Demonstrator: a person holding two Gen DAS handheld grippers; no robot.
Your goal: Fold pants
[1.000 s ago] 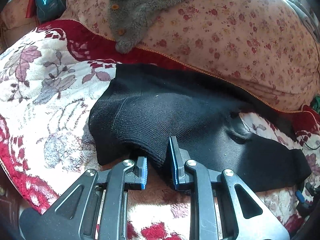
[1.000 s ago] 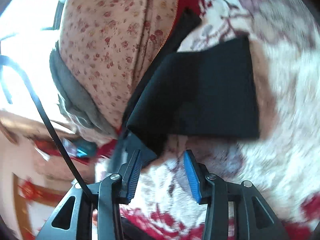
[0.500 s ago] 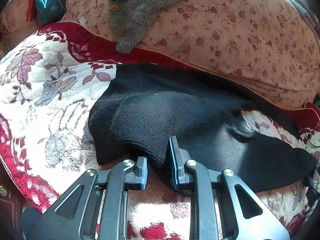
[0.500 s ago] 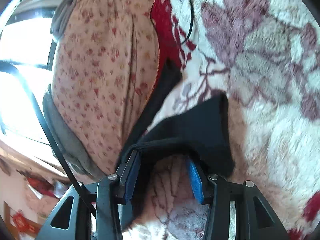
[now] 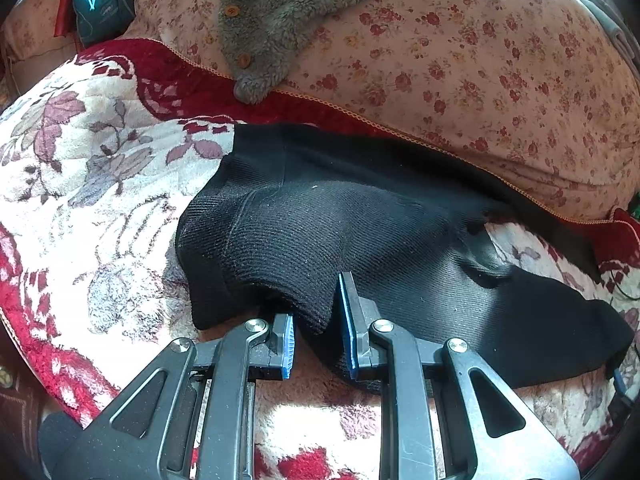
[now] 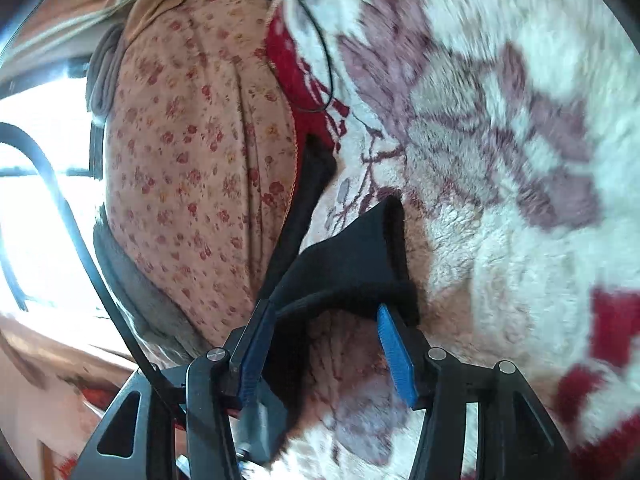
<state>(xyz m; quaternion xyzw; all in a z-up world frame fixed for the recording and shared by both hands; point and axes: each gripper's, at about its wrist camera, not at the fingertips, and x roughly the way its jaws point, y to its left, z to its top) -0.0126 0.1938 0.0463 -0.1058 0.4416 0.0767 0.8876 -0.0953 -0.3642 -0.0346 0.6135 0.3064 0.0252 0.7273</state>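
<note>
- Black pants (image 5: 360,236), knitted, spread crumpled across floral blanket (image 5: 92,184), far edge tucked against flowered quilt (image 5: 460,60).
- Near fold bunched up and pinched between blue pads of left tool (image 5: 316,320), clamped narrowly on the cloth.
- Other end seen in right wrist view (image 6: 352,264), edge draped over the tips of right tool (image 6: 326,332).
- Right tool's jaws opening, fabric lying across both blue pads, not squeezed between them.
- Grey fleece garment (image 5: 288,16) with round wooden buttons sprawled over the quilt's top, well apart from the pants.
- Teal packet (image 5: 102,4) at far left corner behind the blanket.
- Thin black cable (image 6: 320,60) looped over the blanket's red border in the right view.
</note>
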